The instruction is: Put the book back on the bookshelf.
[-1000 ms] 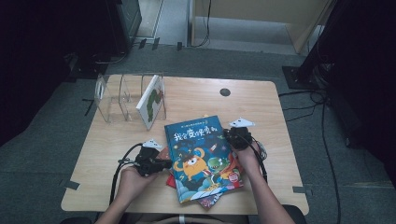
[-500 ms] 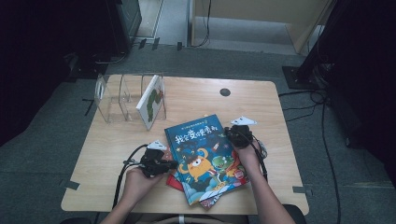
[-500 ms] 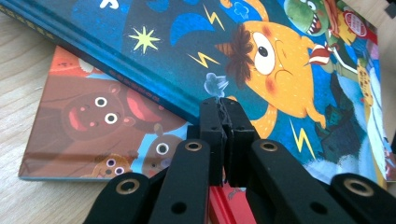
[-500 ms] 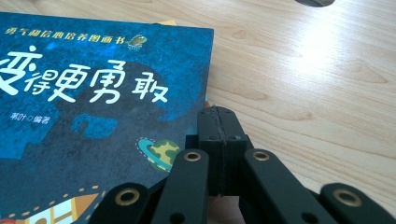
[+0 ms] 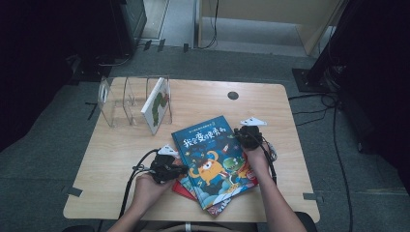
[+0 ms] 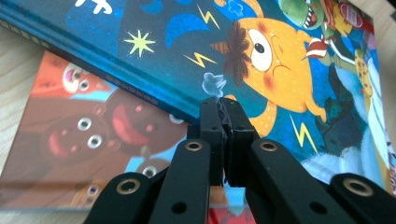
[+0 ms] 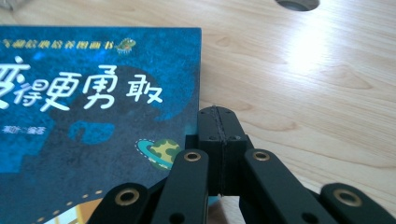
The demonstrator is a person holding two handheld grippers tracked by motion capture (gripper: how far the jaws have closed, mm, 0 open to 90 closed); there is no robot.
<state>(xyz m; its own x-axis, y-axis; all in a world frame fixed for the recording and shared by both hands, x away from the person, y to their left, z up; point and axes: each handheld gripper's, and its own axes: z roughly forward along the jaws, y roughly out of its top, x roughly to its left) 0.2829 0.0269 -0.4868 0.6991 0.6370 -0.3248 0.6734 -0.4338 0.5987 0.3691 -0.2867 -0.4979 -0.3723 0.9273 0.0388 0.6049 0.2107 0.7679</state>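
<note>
Centrally, near the front edge of the desk (image 5: 121, 159), a blue picture book (image 5: 212, 157) lies face up and askew on top of a small stack; a red-covered book (image 6: 88, 135) shows beneath its lower left corner. At the far left of the desk stands a clear divider rack (image 5: 123, 99) with one white book (image 5: 157, 104) upright in its rightmost slot, which suggests that the stack waits to be filed there in turn. Left tool (image 6: 223, 100): jaws fully closed with nothing between them, tips set against the spine edge of the blue book, apparently to nudge or square it rather than to grip. Right tool (image 7: 216, 112): jaws likewise closed and empty, tips just beside the far right corner of the cover, over bare wood. Both forearms enter from the near side; each hand is held low, flanking the book on opposite sides, tools pointing inward.
</note>
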